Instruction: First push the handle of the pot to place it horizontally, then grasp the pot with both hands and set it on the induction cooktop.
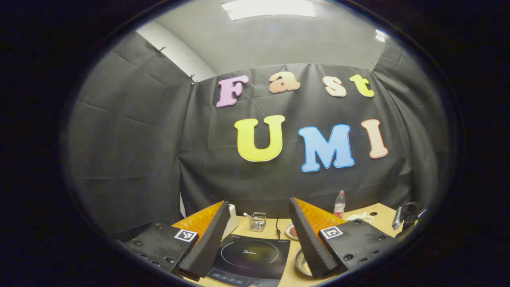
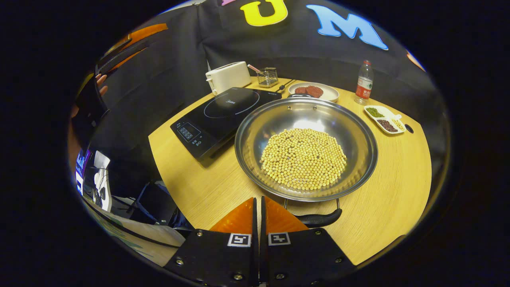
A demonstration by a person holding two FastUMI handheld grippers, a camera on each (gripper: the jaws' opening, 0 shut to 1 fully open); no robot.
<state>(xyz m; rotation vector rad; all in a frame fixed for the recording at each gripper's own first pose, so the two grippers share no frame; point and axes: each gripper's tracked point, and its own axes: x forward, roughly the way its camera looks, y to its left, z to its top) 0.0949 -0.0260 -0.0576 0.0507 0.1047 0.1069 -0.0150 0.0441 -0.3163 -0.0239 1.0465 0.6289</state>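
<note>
Your right gripper (image 2: 257, 207): fingers pressed together, empty, pot handle (image 2: 318, 218) at its 3 o'clock. Your left gripper (image 1: 259, 235): fingers spread, induction cooktop (image 1: 250, 257) between. Pot (image 2: 306, 148) holds beans, cooktop at its 10 o'clock.

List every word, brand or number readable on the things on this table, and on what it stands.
None can be read with certainty.
Brand mark on the induction cooktop: too small.
Its control panel: blurred.
Label on the bottle: too small.

Left view wallward, right view downward (shared induction cooktop (image 1: 249, 257)).
</note>
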